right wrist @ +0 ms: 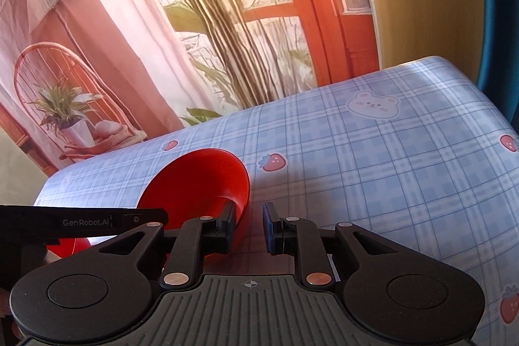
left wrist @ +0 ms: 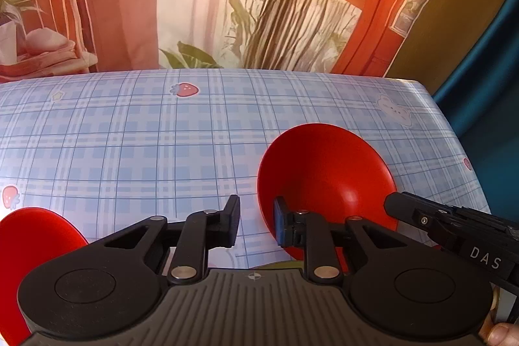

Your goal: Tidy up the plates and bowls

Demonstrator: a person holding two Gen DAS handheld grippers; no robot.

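1. Seen from the left wrist: left gripper (left wrist: 256, 224) low over the table (left wrist: 136, 145), fingers spread with a clear gap and nothing between them
2. Just past the left gripper's right finger: a red bowl (left wrist: 324, 180), tipped up so its hollow faces the camera; whether that finger touches the rim cannot be told
3. At lower left of the same view: a second red dish (left wrist: 35, 232), partly hidden behind the gripper body
4. Entering from the right edge: the right gripper (left wrist: 402, 209), its tip close to the tilted bowl's right rim
5. Seen from the right wrist: right gripper (right wrist: 248, 226) with fingers apart, blue pad on the right one, nothing pinched; red bowl (right wrist: 198, 180) just ahead and left, tilted, its rim at the left finger, contact unclear
6. Along the left edge of this view: the black left gripper (right wrist: 152, 218) lettered "GenRobot.AI", with a red sliver of the second dish (right wrist: 68, 245) below it
7. Beneath everything: blue checked tablecloth (right wrist: 373, 158) printed with strawberries and bears; behind it, a printed backdrop (right wrist: 201, 21) of curtains, plants and a red door
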